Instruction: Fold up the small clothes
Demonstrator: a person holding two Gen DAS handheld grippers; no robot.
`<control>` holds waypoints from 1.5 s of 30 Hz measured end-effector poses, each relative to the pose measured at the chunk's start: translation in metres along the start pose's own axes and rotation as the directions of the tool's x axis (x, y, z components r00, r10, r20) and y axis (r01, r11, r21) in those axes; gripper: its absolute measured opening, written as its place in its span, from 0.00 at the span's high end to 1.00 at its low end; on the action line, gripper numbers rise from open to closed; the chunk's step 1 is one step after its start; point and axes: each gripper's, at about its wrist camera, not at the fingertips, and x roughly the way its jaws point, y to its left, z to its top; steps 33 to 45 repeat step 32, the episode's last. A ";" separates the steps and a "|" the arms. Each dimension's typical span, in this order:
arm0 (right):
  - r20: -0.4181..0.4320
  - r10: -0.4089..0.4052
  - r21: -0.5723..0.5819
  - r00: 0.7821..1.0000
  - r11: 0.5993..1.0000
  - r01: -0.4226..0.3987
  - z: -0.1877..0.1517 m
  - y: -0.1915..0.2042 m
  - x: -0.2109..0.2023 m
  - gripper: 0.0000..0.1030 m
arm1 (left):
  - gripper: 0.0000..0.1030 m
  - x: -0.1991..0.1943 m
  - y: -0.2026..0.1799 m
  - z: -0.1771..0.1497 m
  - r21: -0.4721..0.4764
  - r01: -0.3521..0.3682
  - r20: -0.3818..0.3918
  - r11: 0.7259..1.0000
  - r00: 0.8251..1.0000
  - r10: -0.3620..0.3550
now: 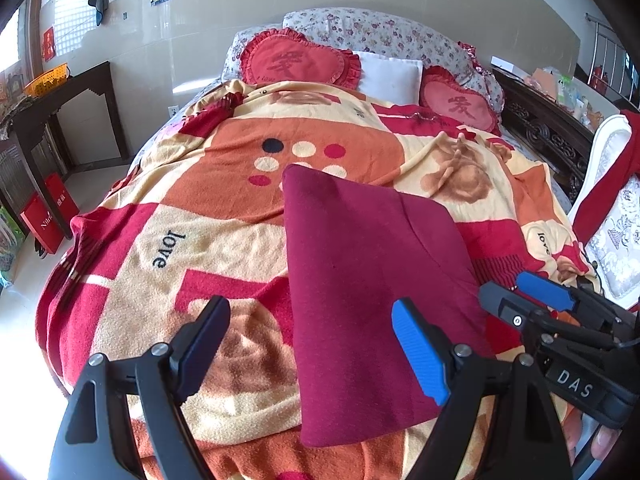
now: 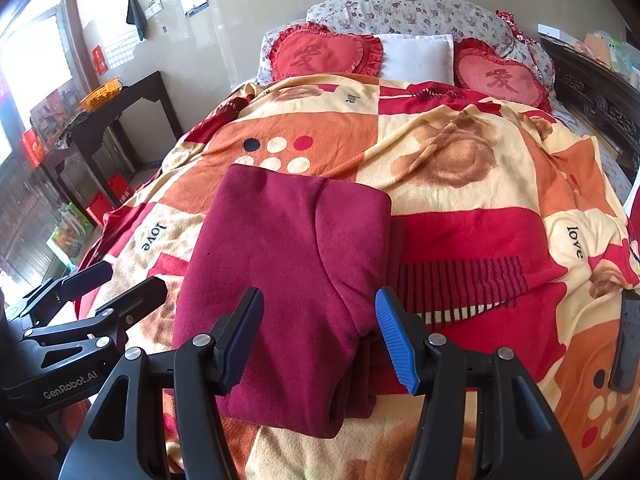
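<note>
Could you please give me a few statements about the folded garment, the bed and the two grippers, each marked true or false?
1. The maroon garment lies folded on the patterned blanket. True.
2. The left gripper is clamped on the garment. False: it is open and holds nothing.
3. Two red heart-shaped cushions sit near the head of the bed. True.
4. The right gripper holds a white pillow. False: it holds nothing; the white pillow lies between the cushions.

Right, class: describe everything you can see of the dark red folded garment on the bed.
The dark red folded garment looks like soft fleece, folded into a flat, roughly rectangular stack with layered edges showing at its near end. It lies on the orange, red and cream patterned blanket. Both grippers hover near it with jaws apart; neither visibly touches it.
</note>
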 end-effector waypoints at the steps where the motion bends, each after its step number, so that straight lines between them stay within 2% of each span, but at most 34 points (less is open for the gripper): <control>1: -0.001 0.001 0.002 1.000 1.000 -0.001 0.000 0.000 0.000 0.62 | 0.16 0.000 0.001 0.000 0.000 -0.001 0.001 1.000 1.000 0.001; 24: -0.020 0.006 0.005 1.000 1.000 -0.006 0.001 0.001 0.009 0.62 | 0.16 0.009 -0.001 0.000 -0.003 -0.001 -0.018 1.000 1.000 0.000; 32: -0.035 0.006 0.009 0.999 1.000 -0.006 -0.001 -0.002 0.014 0.62 | 0.16 0.010 -0.001 -0.001 0.006 0.015 0.017 1.000 1.000 -0.015; 45: -0.035 0.006 0.009 0.999 1.000 -0.006 -0.001 -0.002 0.014 0.62 | 0.16 0.010 -0.001 -0.001 0.006 0.015 0.017 1.000 1.000 -0.015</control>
